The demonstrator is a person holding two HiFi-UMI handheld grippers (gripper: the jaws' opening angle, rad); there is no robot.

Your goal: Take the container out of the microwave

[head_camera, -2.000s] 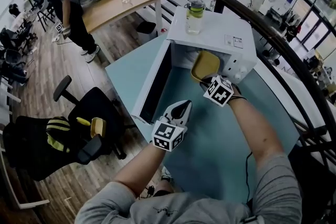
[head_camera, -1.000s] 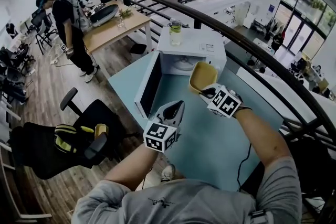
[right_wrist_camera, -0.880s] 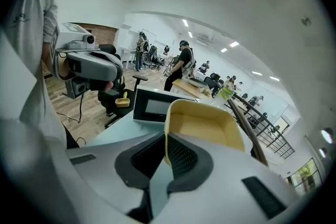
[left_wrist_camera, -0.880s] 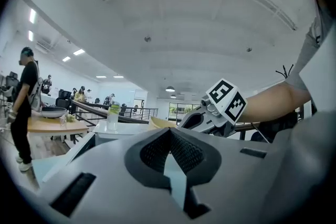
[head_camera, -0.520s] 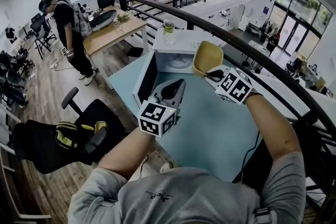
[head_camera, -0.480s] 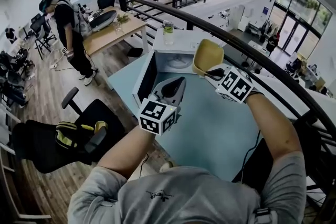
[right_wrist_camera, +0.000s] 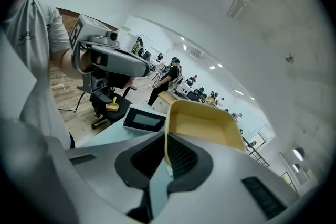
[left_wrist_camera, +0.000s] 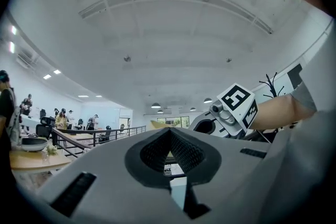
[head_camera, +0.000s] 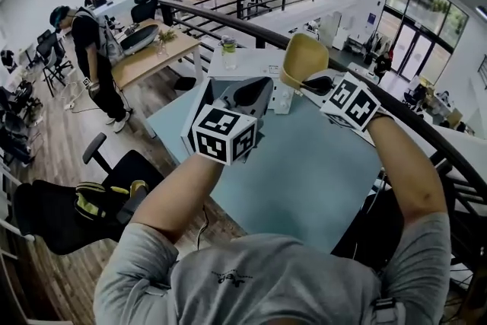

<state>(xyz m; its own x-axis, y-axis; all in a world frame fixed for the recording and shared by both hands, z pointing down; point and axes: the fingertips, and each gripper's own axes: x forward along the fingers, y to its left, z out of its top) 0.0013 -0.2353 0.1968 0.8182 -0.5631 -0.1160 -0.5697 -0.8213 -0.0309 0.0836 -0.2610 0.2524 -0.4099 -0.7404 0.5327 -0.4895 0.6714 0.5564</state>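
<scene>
Up and toward me is where both of my hands have gone in the last second, and the yellow container [head_camera: 303,61] has come with the right one. It now hangs in the air above the counter [head_camera: 319,164], outside the microwave [head_camera: 251,63] and higher than its white top in the head view. It touches nothing but my jaws. My right gripper [right_wrist_camera: 167,149] is clenched on one wall of the container: the thin yellow edge runs straight down between the two dark pads, and the open tub stands up beyond them. My left gripper [left_wrist_camera: 169,136] is raised just beside it on the left. Its jaws are pressed together at the tips, with nothing between them. Seen from my head, the left gripper covers most of the front of the microwave. A bottle [head_camera: 227,47] with a pale green fill stands upright on the far left corner of the microwave's top. Beyond the counter runs a dark curved railing [head_camera: 228,15]. Past it, on the wooden floor, a person in dark clothes [head_camera: 91,57] stands by a wooden desk [head_camera: 148,57].
</scene>
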